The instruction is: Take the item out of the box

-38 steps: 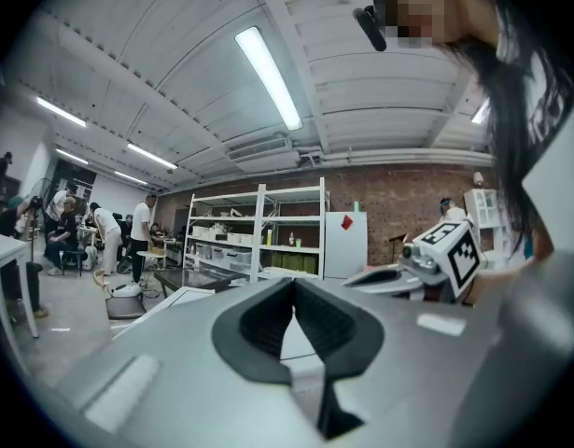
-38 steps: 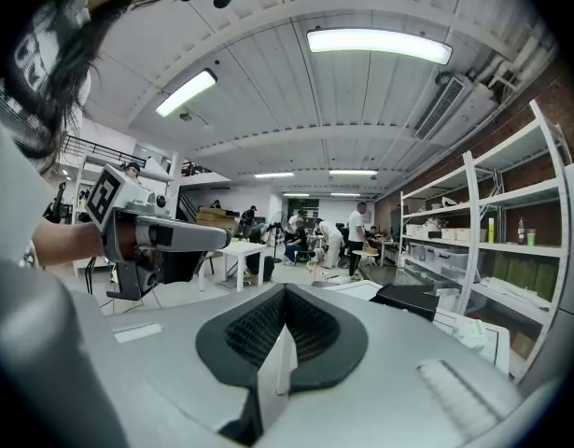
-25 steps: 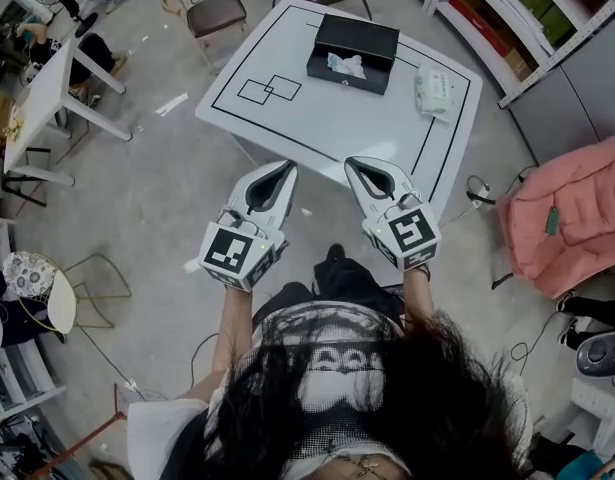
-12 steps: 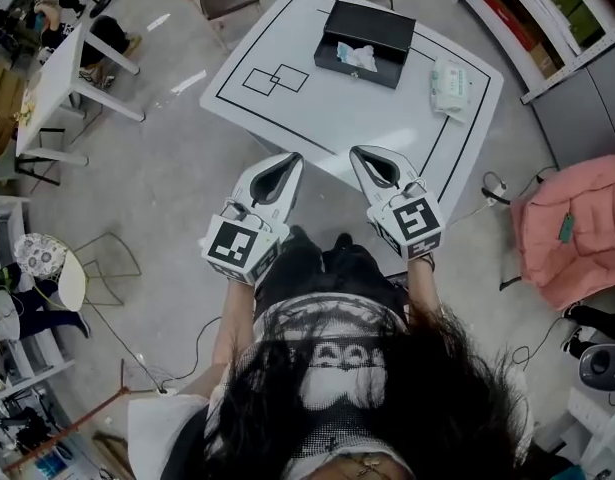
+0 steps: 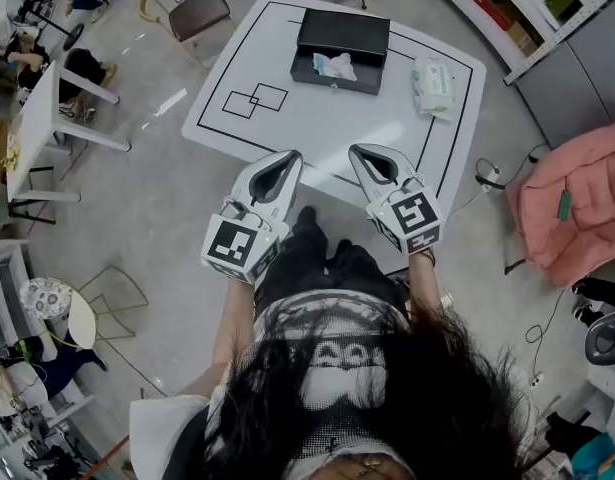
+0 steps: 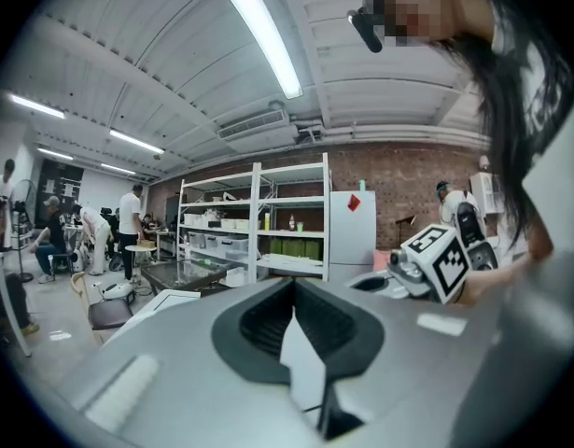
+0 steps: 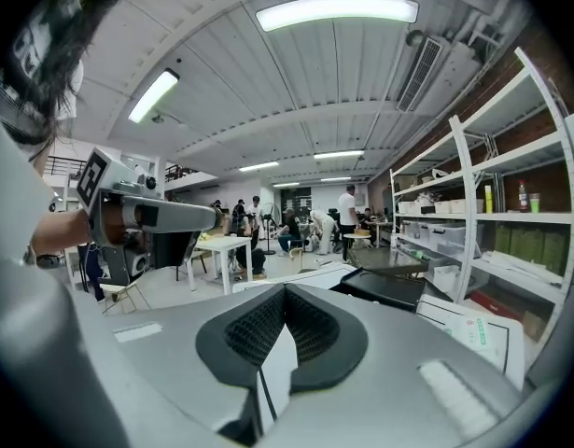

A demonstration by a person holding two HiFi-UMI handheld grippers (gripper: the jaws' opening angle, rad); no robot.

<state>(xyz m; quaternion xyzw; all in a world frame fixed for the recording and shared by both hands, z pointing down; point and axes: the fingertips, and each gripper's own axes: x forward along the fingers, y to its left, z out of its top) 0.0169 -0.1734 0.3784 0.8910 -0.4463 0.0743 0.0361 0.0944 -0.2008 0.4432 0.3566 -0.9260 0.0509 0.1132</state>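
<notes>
A: Your left gripper has its fingers pressed together with nothing between them. Its tips sit over the near edge of the table.

B: It's the same with your right gripper. The fingers are closed tip to tip and hold nothing, just inside that near edge. You hold the two side by side, a little apart, both pointing toward the far edge.

A: The box is black and open. It stands at the table's far edge, well apart from both of your grippers.

B: The item lies inside it. It is pale and crumpled, around the middle of the box's floor. Neither of your grippers touches it or the box.

A: To the right of the box, near the far right corner, you have a white pack. It lies flat and is not touching the box.

B: On the table's left side, two outlined squares are drawn, overlapping at a corner.

A: In your right gripper view the box shows ahead past the closed tips, with the pack to its right.
</notes>
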